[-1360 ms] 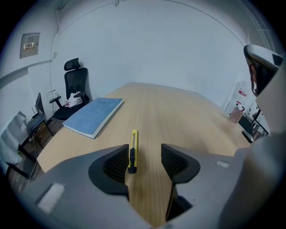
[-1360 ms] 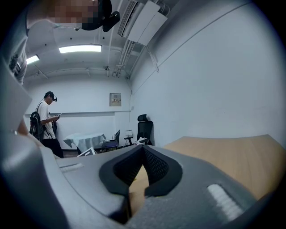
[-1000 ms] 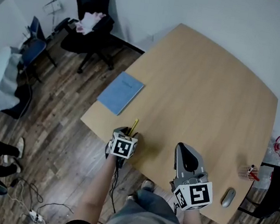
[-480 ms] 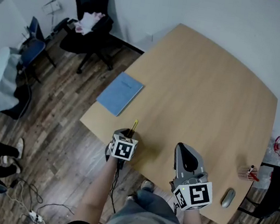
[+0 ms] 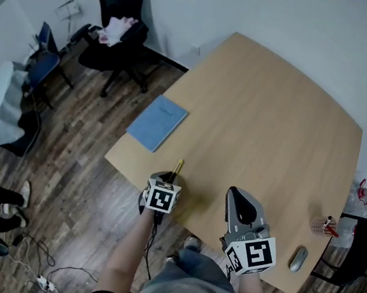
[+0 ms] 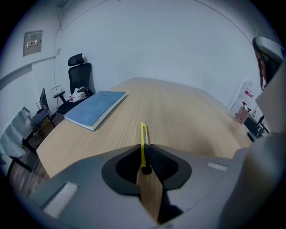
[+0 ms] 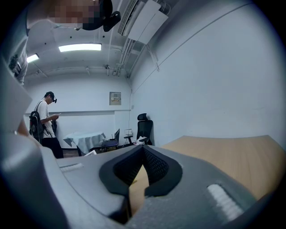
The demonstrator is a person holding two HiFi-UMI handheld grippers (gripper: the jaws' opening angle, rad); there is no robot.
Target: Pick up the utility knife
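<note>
Left claw (image 6: 144, 146), its jaws just closing in, pinches the rear end of the yellow utility knife (image 6: 143, 133) near the tabletop (image 6: 187, 112) edge; right claw (image 7: 142, 150) is closed on nothing. Lifting straight up should stop the slim body pivoting. Its long axis follows the jaws, tip pointing away from the person.

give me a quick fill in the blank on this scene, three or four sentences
1. The left claw grips a ___ utility knife.
2. The notebook on the table is ___ in colour.
3. The right claw is shut and holds ___.
4. The computer mouse lies nearer the ___ claw.
Missing words: yellow; blue; nothing; right.
Note: the left claw's jaws have just been closing, with the knife between them.
</note>
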